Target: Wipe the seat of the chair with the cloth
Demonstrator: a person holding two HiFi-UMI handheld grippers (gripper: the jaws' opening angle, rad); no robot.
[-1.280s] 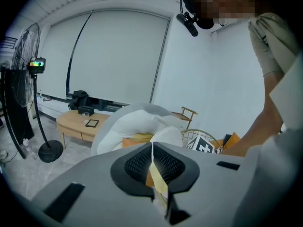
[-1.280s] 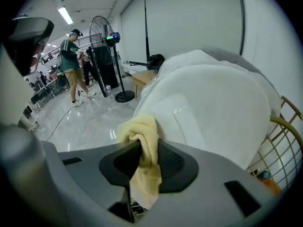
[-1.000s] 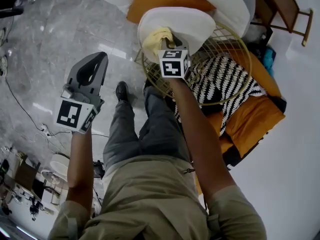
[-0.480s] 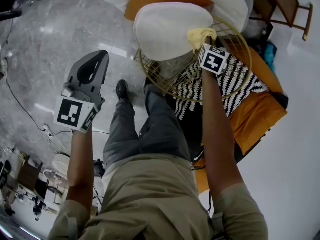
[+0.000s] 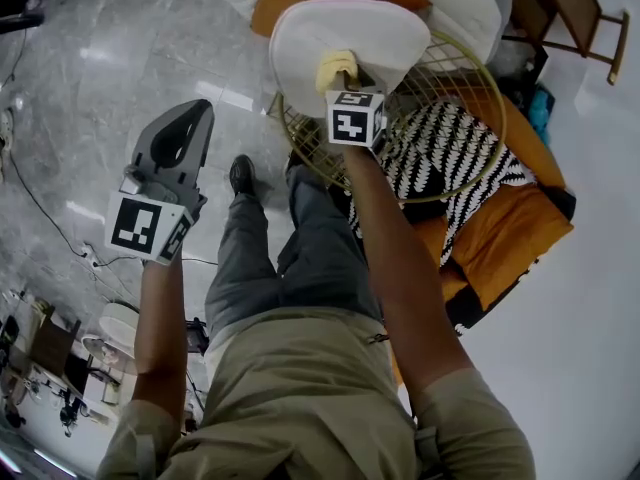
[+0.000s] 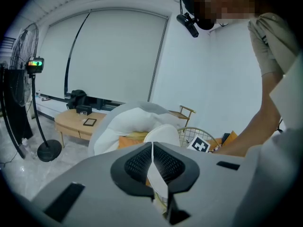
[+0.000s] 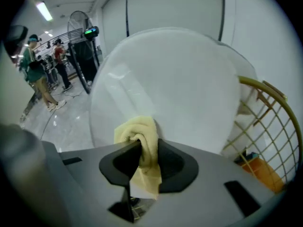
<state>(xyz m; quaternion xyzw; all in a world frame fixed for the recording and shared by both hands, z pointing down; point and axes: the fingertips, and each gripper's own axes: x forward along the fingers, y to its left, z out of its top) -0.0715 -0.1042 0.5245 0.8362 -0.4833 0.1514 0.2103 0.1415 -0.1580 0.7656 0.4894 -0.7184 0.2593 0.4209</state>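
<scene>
The chair has a round gold wire frame point(image 5: 470, 68) and a white seat cushion point(image 5: 350, 38). My right gripper point(image 5: 340, 76) is shut on a pale yellow cloth point(image 5: 335, 66), which rests on the near part of the cushion. The right gripper view shows the cloth point(image 7: 139, 141) bunched between the jaws, with the white cushion point(image 7: 175, 89) filling the view behind it. My left gripper point(image 5: 178, 148) hangs over the marble floor left of the chair, jaws shut with nothing held. Its own view shows the left gripper point(image 6: 152, 162) pointing at the chair point(image 6: 199, 135).
An orange cushion point(image 5: 505, 238) and a black-and-white patterned cushion point(image 5: 450, 158) lie right of the chair. The person's legs and shoes point(image 5: 241, 176) stand just below the chair. Cables point(image 5: 40, 208) run across the grey marble floor. A standing fan point(image 6: 21, 79) and low wooden table point(image 6: 78, 122) are farther off.
My right gripper swept the cloth from the cushion's left to its right side, then back to the left-middle. The left gripper has stayed still.
</scene>
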